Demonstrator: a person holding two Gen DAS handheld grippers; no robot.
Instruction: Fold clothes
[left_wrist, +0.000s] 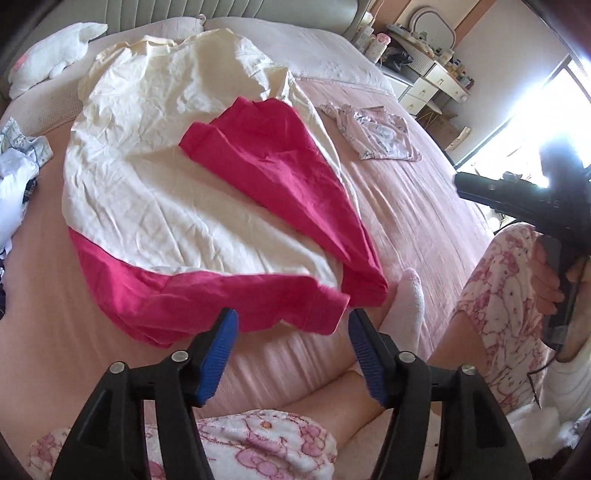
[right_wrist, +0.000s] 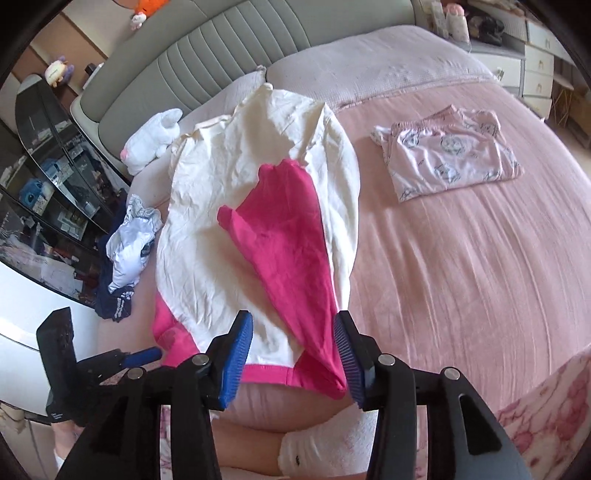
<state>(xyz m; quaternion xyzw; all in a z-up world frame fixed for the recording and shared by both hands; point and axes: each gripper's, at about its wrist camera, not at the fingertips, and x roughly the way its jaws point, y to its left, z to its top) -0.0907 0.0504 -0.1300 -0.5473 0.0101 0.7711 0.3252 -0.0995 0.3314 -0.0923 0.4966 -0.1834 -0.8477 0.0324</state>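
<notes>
My left gripper (left_wrist: 293, 325) stands open just short of the pink hem, nothing between its pads; my right gripper (right_wrist: 293, 332) is open too, over the hem's other corner. The cream-and-pink garment (left_wrist: 166, 177) lies spread on the bed (left_wrist: 424, 221) — one pink side already folded in. Next I'd smooth it, then match the other edge squarely. Both hands tilt steeply downward.

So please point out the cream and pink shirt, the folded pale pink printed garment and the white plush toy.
cream and pink shirt (right_wrist: 236, 206), right wrist view, cream body.
folded pale pink printed garment (right_wrist: 447, 162), right wrist view, middle.
white plush toy (left_wrist: 55, 51), left wrist view, body.
</notes>
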